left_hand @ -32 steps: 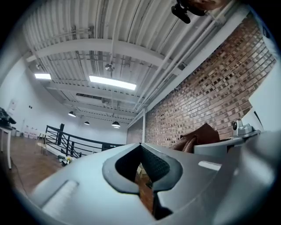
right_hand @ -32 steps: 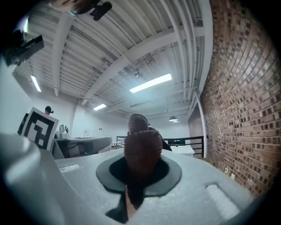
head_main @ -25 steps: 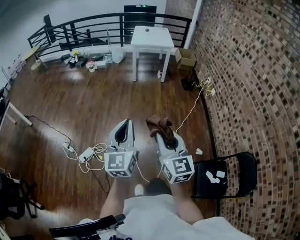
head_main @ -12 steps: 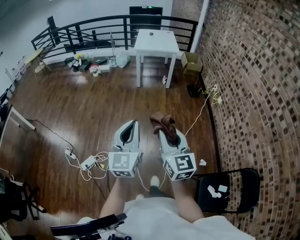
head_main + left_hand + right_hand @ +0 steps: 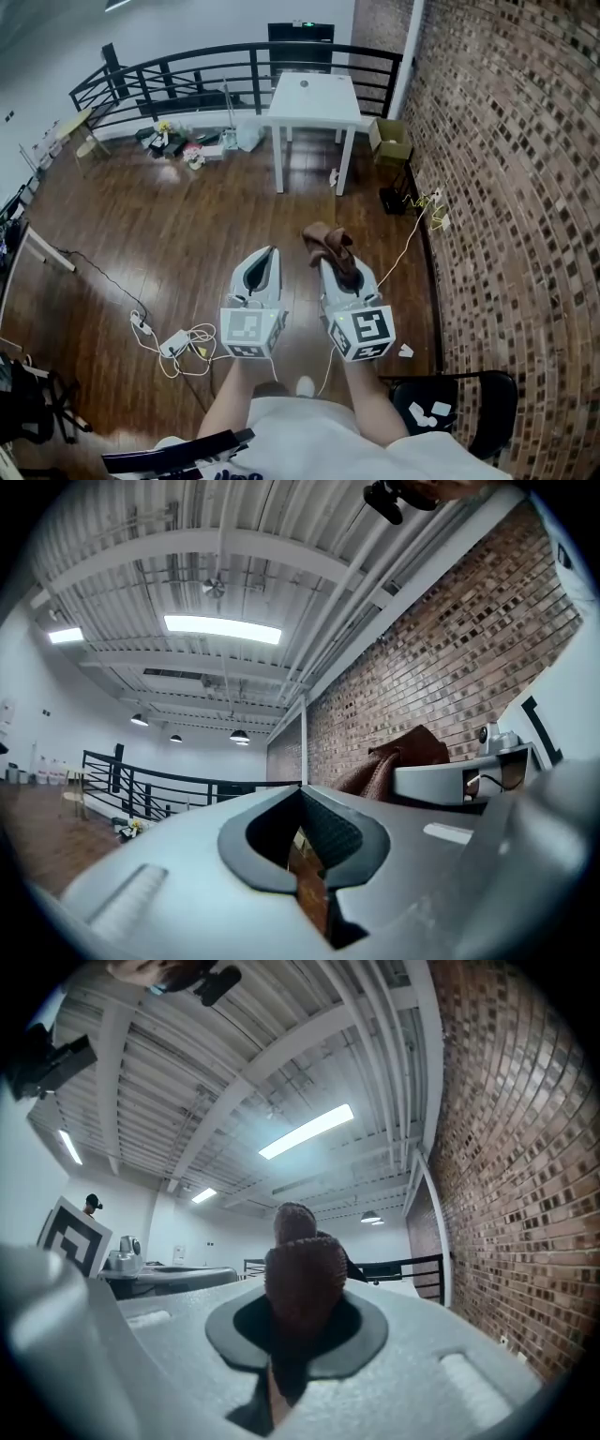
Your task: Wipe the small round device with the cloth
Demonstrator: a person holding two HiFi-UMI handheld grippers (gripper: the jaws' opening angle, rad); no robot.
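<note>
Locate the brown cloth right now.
Head view, centre: the brown cloth is clamped in the right gripper's jaws, beside the shut left gripper, well short of the white table.

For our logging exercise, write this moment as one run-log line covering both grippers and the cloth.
left gripper: shut, empty | right gripper: shut on brown cloth | small round device: on white table, far ahead
</note>
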